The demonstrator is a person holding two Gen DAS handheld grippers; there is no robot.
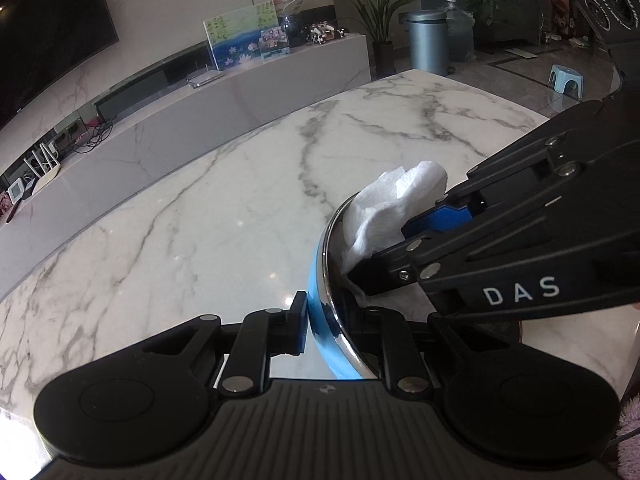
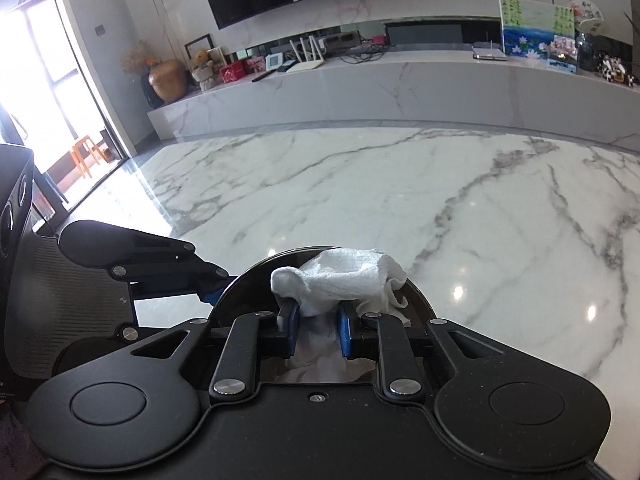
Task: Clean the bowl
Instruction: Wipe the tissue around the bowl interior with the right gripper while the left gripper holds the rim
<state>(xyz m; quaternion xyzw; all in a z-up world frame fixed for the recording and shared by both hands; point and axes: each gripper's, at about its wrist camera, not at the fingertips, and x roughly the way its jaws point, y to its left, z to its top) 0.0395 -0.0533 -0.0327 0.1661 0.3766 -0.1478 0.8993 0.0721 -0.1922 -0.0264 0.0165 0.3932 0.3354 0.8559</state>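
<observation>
From the left wrist camera, the left gripper (image 1: 326,326) is clamped on the near wall of the bowl (image 1: 320,280), one finger outside against its light blue skin, the other inside past the shiny metal rim. The bowl stands on the white, grey-veined marble table (image 1: 200,220), low and right of centre in this view. The right gripper (image 1: 384,248) reaches in from the right, over the bowl, and pinches a crumpled white paper towel (image 1: 384,208) that spills over the far rim. From the right wrist camera, the right gripper (image 2: 316,330) has its blue pads closed on the paper towel (image 2: 344,276), which bunches up ahead of the fingers inside the dark hollow of the bowl (image 2: 420,300). The left gripper (image 2: 208,294) comes in from the left and meets the bowl's edge.
</observation>
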